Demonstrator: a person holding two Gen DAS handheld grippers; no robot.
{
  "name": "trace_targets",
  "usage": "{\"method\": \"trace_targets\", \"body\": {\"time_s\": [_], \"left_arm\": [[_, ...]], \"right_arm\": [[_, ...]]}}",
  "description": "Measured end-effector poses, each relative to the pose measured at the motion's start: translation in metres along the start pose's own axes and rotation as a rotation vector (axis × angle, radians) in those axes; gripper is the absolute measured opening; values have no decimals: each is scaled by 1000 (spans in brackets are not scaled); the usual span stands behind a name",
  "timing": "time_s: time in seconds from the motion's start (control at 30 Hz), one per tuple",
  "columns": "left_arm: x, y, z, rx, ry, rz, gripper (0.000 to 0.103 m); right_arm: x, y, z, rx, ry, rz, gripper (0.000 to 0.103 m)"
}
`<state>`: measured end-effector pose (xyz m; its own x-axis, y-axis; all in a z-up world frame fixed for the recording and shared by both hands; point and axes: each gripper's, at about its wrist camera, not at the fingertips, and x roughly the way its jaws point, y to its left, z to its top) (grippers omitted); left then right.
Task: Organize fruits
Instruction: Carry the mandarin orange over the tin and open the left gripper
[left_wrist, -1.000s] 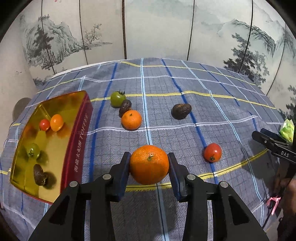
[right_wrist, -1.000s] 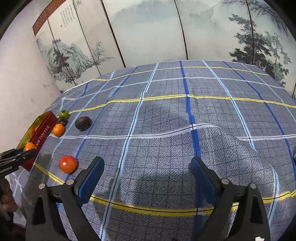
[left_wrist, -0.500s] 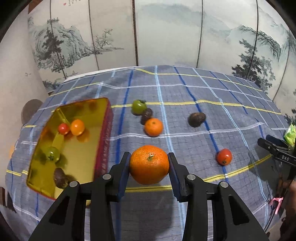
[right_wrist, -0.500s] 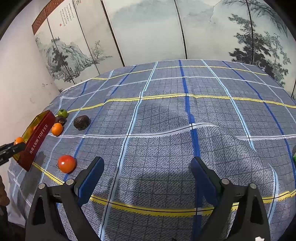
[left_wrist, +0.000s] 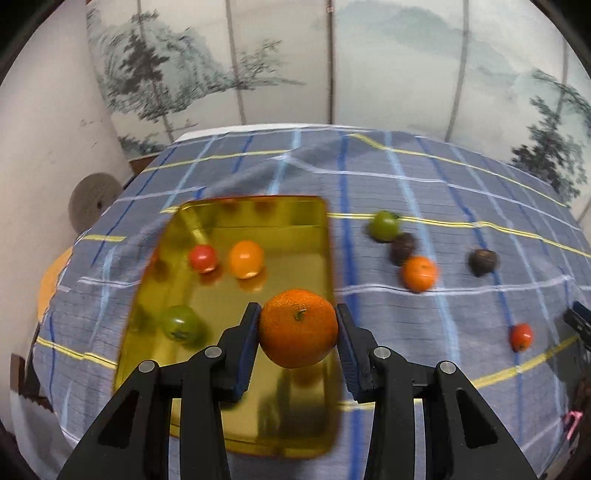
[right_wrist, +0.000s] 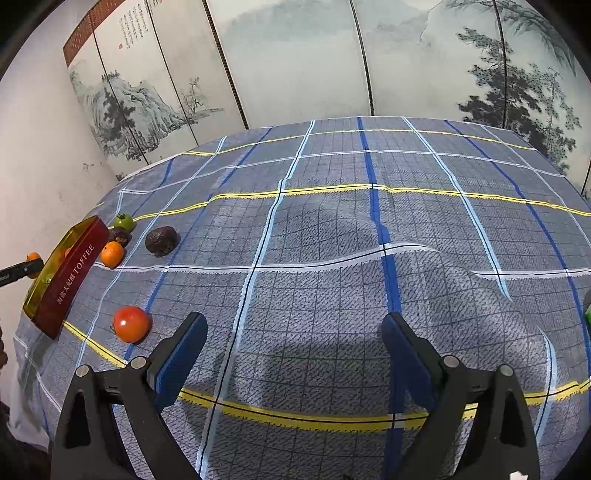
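Observation:
My left gripper (left_wrist: 298, 328) is shut on a large orange (left_wrist: 298, 328) and holds it above the right side of a gold tin tray (left_wrist: 295, 229). In the tray lie a red tomato (left_wrist: 202, 257), a small orange (left_wrist: 245, 258) and a green tomato (left_wrist: 181, 323). On the cloth to the right lie a green tomato (left_wrist: 384, 225), a dark fruit (left_wrist: 402, 248), an orange (left_wrist: 419, 272), another dark fruit (left_wrist: 482, 261) and a red tomato (left_wrist: 521, 336). My right gripper (right_wrist: 291, 350) is open and empty over bare cloth, with the red tomato (right_wrist: 131, 324) to its left.
The tray's red side (right_wrist: 74, 271) reads TOFFEE at the table's left edge. A painted folding screen (right_wrist: 295, 62) stands behind the table. A white wall (left_wrist: 48, 147) is on the left. A green object (right_wrist: 587, 314) sits at the far right edge.
My left gripper has carried the large orange leftward from over the cloth to above the tray. The right gripper has stayed still and open.

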<state>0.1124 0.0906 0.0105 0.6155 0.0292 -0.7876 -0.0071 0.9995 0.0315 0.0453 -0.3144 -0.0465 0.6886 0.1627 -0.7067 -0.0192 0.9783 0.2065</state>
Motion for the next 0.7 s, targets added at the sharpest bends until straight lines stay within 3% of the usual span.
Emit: {"method": "trace_targets", "body": {"time_s": [0.27, 0.7], "left_arm": [[37, 35, 8, -48, 63, 52, 41], [60, 47, 9, -36, 101, 98, 41]], "right_arm": [[0, 0, -1, -3, 3, -2, 95], [2, 2, -2, -9, 20, -8, 95]]}}
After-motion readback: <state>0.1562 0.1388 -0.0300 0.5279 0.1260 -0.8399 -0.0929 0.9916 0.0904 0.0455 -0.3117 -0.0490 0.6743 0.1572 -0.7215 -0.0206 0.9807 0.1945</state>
